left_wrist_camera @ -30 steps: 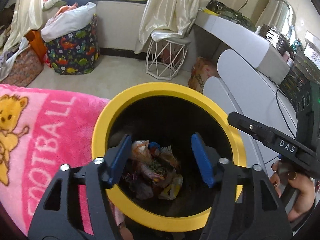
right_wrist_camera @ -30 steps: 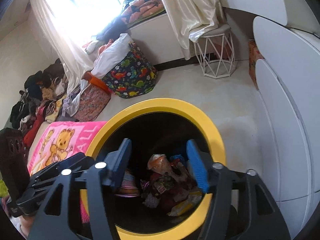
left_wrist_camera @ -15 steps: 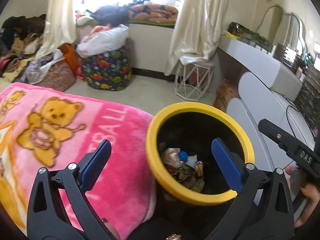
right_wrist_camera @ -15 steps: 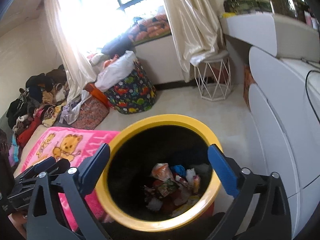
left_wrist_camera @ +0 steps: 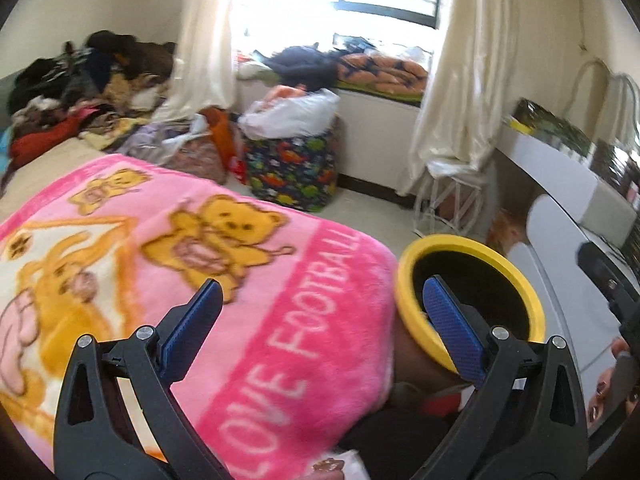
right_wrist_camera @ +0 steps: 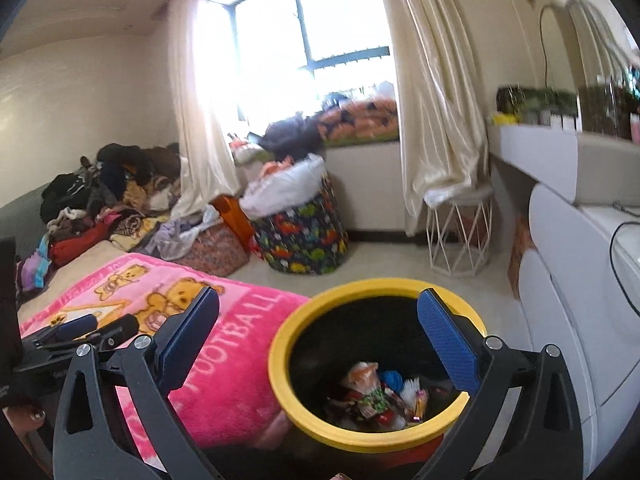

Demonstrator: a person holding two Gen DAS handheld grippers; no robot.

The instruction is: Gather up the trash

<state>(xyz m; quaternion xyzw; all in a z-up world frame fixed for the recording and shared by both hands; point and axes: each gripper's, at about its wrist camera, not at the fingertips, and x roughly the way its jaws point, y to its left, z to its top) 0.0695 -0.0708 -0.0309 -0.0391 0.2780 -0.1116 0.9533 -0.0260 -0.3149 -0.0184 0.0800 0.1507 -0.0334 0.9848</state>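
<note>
left hand-held gripper (left_wrist_camera: 326,328): spread wide, empty, above pink blanket (left_wrist_camera: 248,320) | right hand-held gripper (right_wrist_camera: 320,340): spread wide, empty, over yellow-rimmed bin (right_wrist_camera: 280,364) | trash (right_wrist_camera: 380,398): inside bin, beside bed

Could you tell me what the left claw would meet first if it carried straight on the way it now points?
Most likely the pink blanket: the open left claw points across it, with nothing between its fingers. The yellow-rimmed bin sits just right of that line, behind the right finger, though depth is hard to judge.
</note>
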